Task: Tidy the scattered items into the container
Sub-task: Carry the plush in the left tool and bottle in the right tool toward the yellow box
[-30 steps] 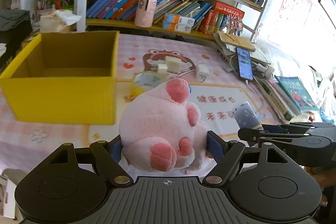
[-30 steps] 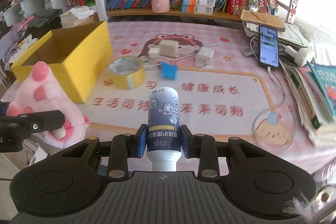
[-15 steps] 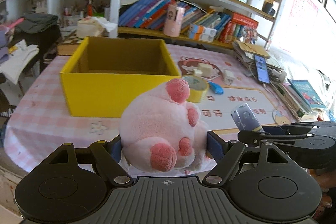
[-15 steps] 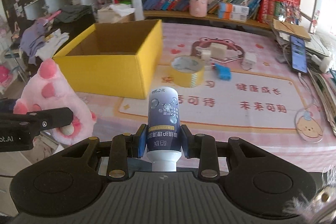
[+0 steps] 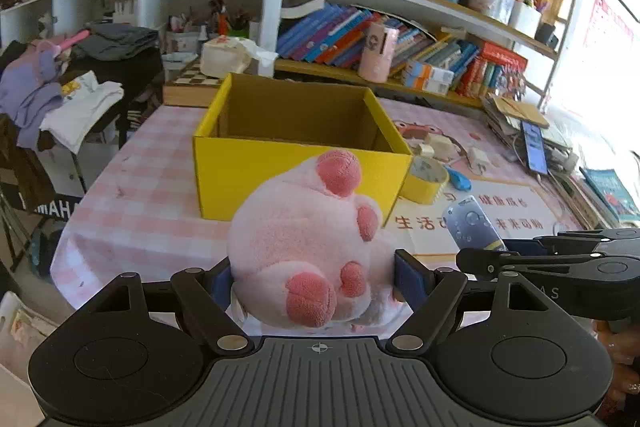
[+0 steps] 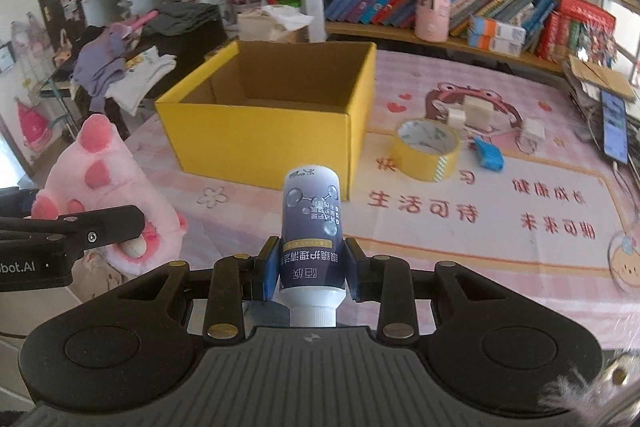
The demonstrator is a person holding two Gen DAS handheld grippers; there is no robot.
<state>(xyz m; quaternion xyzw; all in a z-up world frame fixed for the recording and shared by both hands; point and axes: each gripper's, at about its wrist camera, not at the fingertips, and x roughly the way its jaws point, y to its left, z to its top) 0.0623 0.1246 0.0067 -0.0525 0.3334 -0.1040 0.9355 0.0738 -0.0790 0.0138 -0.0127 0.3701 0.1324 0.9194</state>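
Observation:
My left gripper (image 5: 316, 279) is shut on a pink plush paw (image 5: 308, 247), held in the air in front of the table's near edge. My right gripper (image 6: 311, 263) is shut on a dark blue bottle (image 6: 311, 219) with a white cap, held beside it on the right. The open yellow cardboard box (image 5: 296, 167) stands on the table ahead, its inside bare as far as I see; it also shows in the right wrist view (image 6: 264, 135). A yellow tape roll (image 6: 426, 151), a blue clip (image 6: 489, 155) and white chargers (image 6: 476, 113) lie right of the box.
A pink checked cloth (image 5: 152, 179) covers the table. A phone (image 6: 614, 131) and stacked books lie at the right edge. Bookshelves (image 5: 400, 39) run behind the table. Clothes (image 5: 60, 95) are piled on a stand to the left.
Both grippers have pulled back and up from the table, still holding the plush paw and the bottle. The box now looks farther away and more central.

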